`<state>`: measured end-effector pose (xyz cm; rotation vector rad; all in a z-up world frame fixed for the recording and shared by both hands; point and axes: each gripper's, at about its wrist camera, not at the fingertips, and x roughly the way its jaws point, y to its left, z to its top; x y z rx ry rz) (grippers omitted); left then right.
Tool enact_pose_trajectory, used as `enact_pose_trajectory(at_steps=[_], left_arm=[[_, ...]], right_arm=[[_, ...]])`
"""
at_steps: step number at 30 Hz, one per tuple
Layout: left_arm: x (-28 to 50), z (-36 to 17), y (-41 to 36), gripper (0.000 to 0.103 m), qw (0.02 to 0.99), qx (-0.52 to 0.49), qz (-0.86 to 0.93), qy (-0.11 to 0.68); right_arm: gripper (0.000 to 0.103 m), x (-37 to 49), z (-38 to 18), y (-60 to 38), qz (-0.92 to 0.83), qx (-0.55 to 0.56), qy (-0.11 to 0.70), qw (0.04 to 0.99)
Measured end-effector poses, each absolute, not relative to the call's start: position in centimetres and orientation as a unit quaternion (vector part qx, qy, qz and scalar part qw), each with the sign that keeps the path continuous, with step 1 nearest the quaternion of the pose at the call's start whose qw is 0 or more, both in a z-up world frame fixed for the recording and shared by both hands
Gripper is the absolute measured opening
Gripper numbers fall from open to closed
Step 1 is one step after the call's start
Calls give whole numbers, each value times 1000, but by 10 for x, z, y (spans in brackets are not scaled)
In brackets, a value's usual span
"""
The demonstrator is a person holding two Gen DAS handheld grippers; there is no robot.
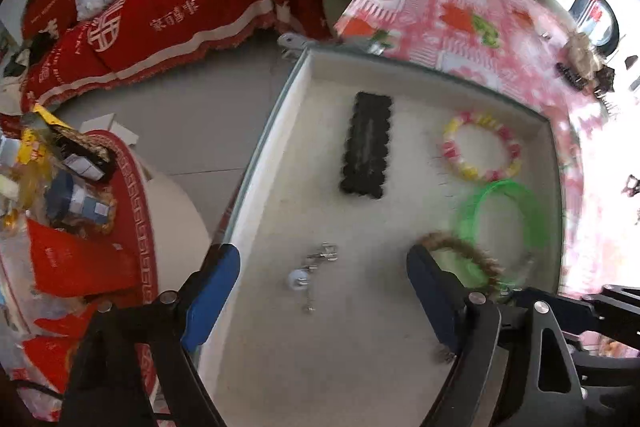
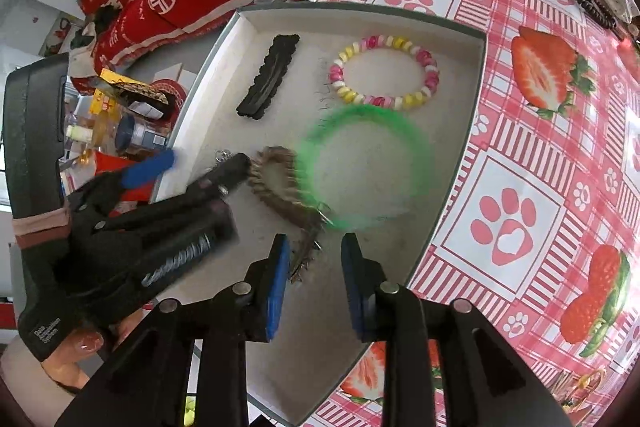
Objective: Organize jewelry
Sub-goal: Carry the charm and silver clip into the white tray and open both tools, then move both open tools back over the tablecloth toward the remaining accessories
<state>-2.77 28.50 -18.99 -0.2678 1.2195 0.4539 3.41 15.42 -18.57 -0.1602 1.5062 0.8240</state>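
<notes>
A shallow white tray (image 1: 296,107) (image 2: 476,75) sits on the strawberry tablecloth. In it lie a black hair clip (image 1: 366,145) (image 2: 268,81), a pink-and-yellow bead bracelet (image 1: 482,145) (image 2: 384,73), a green bangle (image 1: 500,215) (image 2: 364,167), a brown woven bracelet (image 1: 464,251) (image 2: 276,183) and a small silver earring (image 1: 314,269). My left gripper (image 1: 324,283) (image 2: 192,167) is open and empty above the earring. My right gripper (image 2: 316,279) is open, with the tail of the brown bracelet between its jaws.
The tablecloth (image 2: 540,147) holds a dark bead bracelet (image 2: 592,7) and more trinkets (image 1: 584,67) at the far right. A red-covered sofa (image 1: 160,7) and a cluttered round table (image 1: 72,207) lie left of the tray.
</notes>
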Motion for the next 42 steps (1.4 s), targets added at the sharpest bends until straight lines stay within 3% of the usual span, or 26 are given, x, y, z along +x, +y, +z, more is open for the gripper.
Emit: enact_pose_trajectory(at_steps=[12,13,18,22,27,42], left_arm=[[-26,-185,277,94,781,-115,215,575],[-27,-185,277,103,780,-115,215,576],[-31,-180,271,103,782,-110,216,574],[-30,-176,261,103,779,-101,211,581],[-25,-169,244,103,780,-91,198,587],[10,-157,167,103,787,-53,135,599]], right_arm=[[33,42,-157,119,339,-62,642,685],[37,41,-156,117,336,-59,641,687],[51,46,-151,97,317,-46,643,695],[68,50,-151,77,301,-35,646,701],[80,55,-153,47,272,-13,654,706],[83,66,-159,-54,190,45,663,723]])
